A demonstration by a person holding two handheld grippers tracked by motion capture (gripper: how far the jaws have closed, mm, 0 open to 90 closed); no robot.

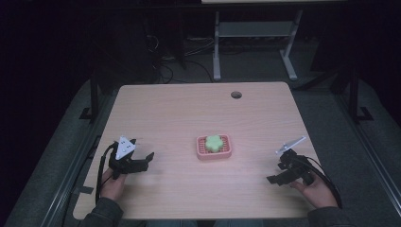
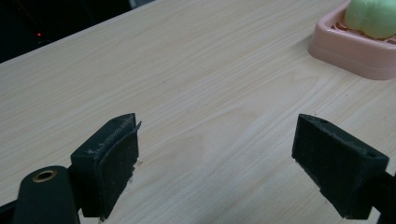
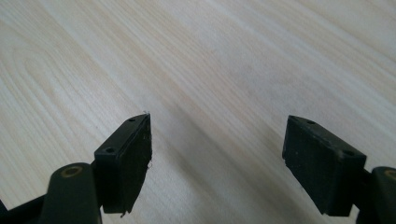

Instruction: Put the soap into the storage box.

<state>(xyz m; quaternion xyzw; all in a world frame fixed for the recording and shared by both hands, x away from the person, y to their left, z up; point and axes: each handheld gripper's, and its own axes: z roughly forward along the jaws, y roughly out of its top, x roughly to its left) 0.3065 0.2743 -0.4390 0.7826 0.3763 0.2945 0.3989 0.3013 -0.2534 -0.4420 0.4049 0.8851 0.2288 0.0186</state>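
Resting near the front corners of the table (image 1: 170,109), your two grippers are well apart from the work: the left gripper (image 1: 142,163) sits at your left, the right gripper (image 1: 279,177) at your right, and each has its jaws spread wide with nothing between them. In the left gripper view the pads (image 2: 116,158) frame bare wood, and the same holds in the right gripper view.

The soap (image 1: 214,142), a pale green lobed bar, lies in the pink dish (image 1: 201,152) near the middle of the table, roughly between the two grippers. From the left gripper (image 2: 215,154) it shows up and to the right, sitting on the ridged floor of the dish (image 2: 341,51).

Expect the bar to be light, stiff and probably slick, with rounded sides that could squirt out from a hard pinch. Take it across two opposite hollows between the lobes, where the pads can seat, and close gently. The dish looks like thin, light plastic, so it may slide or lift with the bar; steady its rim with your other gripper if you go for the soap. If you want the dish itself, pinch one low wall.
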